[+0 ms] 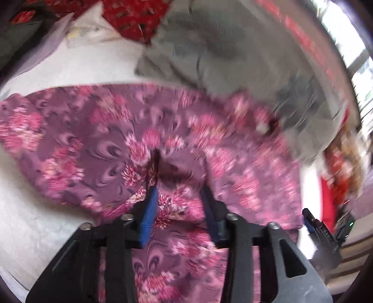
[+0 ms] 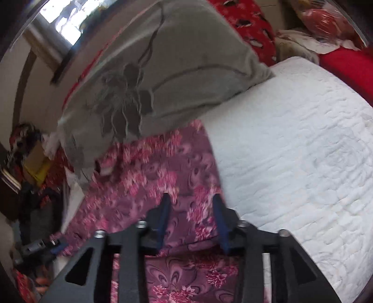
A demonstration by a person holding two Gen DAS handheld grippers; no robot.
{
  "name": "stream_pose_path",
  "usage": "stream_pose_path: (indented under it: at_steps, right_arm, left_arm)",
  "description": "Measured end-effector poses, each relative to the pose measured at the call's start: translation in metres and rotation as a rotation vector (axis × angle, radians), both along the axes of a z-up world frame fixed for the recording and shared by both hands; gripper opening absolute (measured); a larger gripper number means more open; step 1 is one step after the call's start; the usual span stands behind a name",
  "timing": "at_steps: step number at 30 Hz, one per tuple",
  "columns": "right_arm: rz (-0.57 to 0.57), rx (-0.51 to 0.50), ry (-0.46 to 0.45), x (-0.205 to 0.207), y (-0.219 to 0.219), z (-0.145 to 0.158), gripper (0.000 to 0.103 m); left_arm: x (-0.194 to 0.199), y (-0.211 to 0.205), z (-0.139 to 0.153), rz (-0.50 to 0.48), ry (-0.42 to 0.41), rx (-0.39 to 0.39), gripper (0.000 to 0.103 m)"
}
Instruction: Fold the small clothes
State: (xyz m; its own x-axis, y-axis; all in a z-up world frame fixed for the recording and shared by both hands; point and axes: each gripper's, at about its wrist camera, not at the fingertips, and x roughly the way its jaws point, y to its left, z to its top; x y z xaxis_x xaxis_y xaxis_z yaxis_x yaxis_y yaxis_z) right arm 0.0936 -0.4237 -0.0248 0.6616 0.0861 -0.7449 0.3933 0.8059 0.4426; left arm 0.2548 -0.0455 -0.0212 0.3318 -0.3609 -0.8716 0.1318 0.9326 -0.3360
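A grey pillow (image 2: 163,70) lies on the white quilted cover (image 2: 303,163), red patterned fabric (image 2: 251,21) behind it.

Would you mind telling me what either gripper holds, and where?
Nothing: left gripper and right gripper stand open over the floral garment.

Count of items in view:

One purple flowered garment (image 1: 98,130), spread on the bed.

One grey pillow (image 2: 186,70) with a flower motif, at the bed's far edge.

One white quilted bedcover (image 2: 291,151).

One red patterned cloth (image 2: 251,25) past the pillow, at the bed's far edge.

Two claws: the left claw (image 1: 179,193) and the right claw (image 2: 192,202), each with two blue-padded fingers standing apart over the garment.

Clutter beyond the bed's side edge is too blurred to count.
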Motion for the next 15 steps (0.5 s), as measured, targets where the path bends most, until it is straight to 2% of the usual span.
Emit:
stream_pose_path:
  at_steps: [1, 2, 3, 4, 8, 10, 12, 15]
  right_arm:
    - [0.009, -0.058, 0.052, 0.004, 0.008, -0.010, 0.048]
    - [0.007, -0.123, 0.036, 0.004, 0.017, -0.005, 0.047]
    - [0.009, -0.172, 0.057, 0.005, 0.025, 0.001, 0.047]
    - [0.006, -0.193, 0.076, 0.007, 0.032, 0.008, 0.049]
    - [0.068, -0.198, -0.026, 0.017, 0.063, 0.034, 0.051]
    - [0.102, -0.205, -0.026, 0.031, 0.085, 0.036, 0.056]
    - [0.140, -0.190, -0.021, 0.047, 0.109, 0.034, 0.056]
    - [0.184, -0.183, 0.004, 0.068, 0.147, 0.021, 0.054]
  left_arm:
    - [0.005, -0.007, -0.020, -0.010, 0.055, 0.062, 0.039]
    - [0.007, -0.007, -0.027, -0.005, 0.056, 0.066, 0.040]
    - [0.005, -0.005, -0.024, 0.007, 0.027, 0.049, 0.040]
    - [0.004, -0.002, -0.019, 0.007, 0.032, 0.032, 0.040]
    - [-0.002, 0.027, -0.003, 0.026, 0.061, -0.047, 0.040]
    - [-0.004, 0.045, 0.008, 0.041, 0.046, -0.070, 0.040]
    - [-0.004, 0.074, 0.023, 0.070, 0.026, -0.089, 0.041]
    - [0.004, 0.124, 0.045, 0.136, -0.013, -0.081, 0.051]
